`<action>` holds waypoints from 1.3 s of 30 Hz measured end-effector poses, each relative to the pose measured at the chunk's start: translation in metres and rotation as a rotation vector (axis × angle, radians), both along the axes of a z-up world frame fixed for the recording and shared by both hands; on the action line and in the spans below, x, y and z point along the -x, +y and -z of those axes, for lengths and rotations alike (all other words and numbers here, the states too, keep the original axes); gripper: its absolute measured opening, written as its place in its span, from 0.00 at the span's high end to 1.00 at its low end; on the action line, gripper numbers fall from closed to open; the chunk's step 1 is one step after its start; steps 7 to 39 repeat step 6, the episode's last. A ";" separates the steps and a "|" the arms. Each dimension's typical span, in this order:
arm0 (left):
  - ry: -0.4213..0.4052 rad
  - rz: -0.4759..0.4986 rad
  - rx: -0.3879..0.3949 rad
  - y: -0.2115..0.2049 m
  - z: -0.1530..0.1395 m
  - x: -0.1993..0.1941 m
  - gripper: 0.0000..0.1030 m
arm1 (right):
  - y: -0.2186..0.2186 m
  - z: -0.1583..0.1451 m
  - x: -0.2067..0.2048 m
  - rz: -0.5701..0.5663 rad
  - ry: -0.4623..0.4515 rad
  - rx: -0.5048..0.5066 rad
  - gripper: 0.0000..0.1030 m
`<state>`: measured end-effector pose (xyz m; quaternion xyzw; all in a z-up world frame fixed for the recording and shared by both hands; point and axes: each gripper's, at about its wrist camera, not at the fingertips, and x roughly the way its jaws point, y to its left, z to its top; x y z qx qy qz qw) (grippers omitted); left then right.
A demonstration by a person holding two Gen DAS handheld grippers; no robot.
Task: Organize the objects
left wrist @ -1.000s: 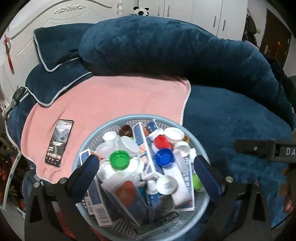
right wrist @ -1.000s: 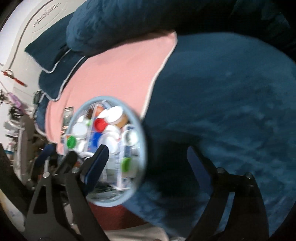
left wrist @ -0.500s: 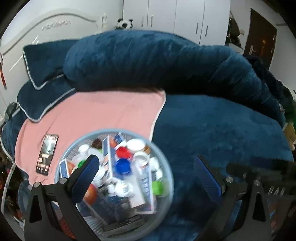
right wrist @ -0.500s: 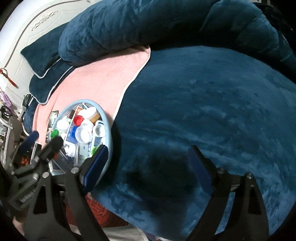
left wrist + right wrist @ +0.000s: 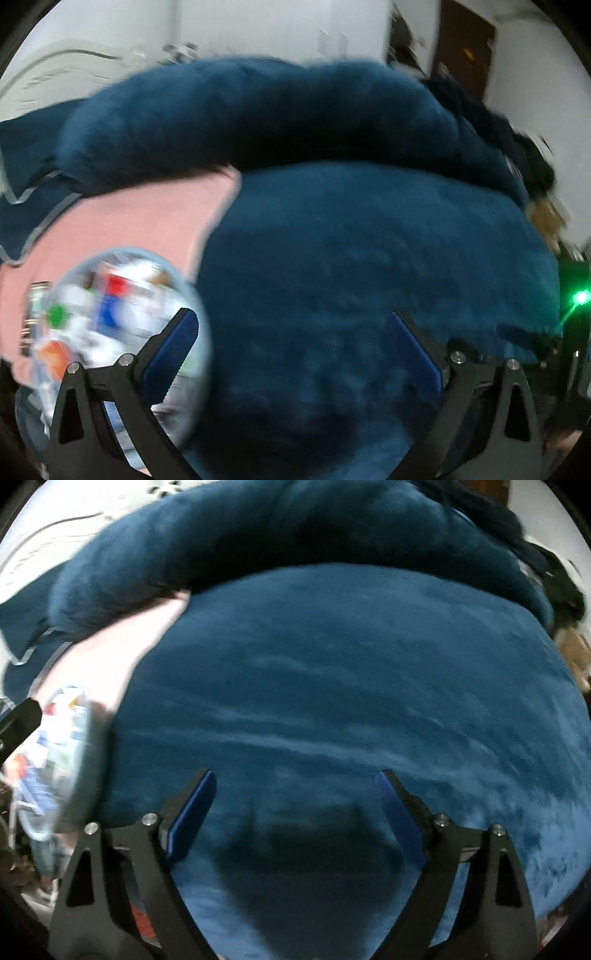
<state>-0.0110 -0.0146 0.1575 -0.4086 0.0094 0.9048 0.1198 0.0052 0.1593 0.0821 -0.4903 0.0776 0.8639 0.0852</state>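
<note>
Mostly both views are filled by a plush dark-blue blanket [image 5: 369, 266] with a soft, napped pile that shows pale brush streaks across its rounded surface. Across the upper part of each frame lies a thick rolled bolster of the same blue fleece [image 5: 258, 110], fat and sausage-shaped. At the left of the frames, tucked under that roll, is a flat pink towel [image 5: 140, 218] with a pale edge, smooth beside the fluffy blue. On it, in the lower left of the left wrist view, sits the round pale-blue plastic basket [image 5: 201, 306], heaped with small bottles and boxes whose red, blue, green and orange caps are smeared by motion blur; in the right wrist view the same basket shows at the far left edge, its rim also blurred. The left gripper [image 5: 291, 338] has black angular arms with flat blue pads, and its jaws stand wide with nothing between them; its left pad overlaps the basket's rim in the picture, while the right pad is over bare blanket. The right gripper [image 5: 295, 797] is likewise spread wide and empty above the blue fleece, well apart from the basket, with a dark shadow on the pile below it
</note>
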 end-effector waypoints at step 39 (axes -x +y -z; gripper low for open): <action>-0.143 0.066 0.043 0.046 0.068 0.013 0.01 | 0.056 0.039 -0.022 0.164 -0.026 -0.006 0.14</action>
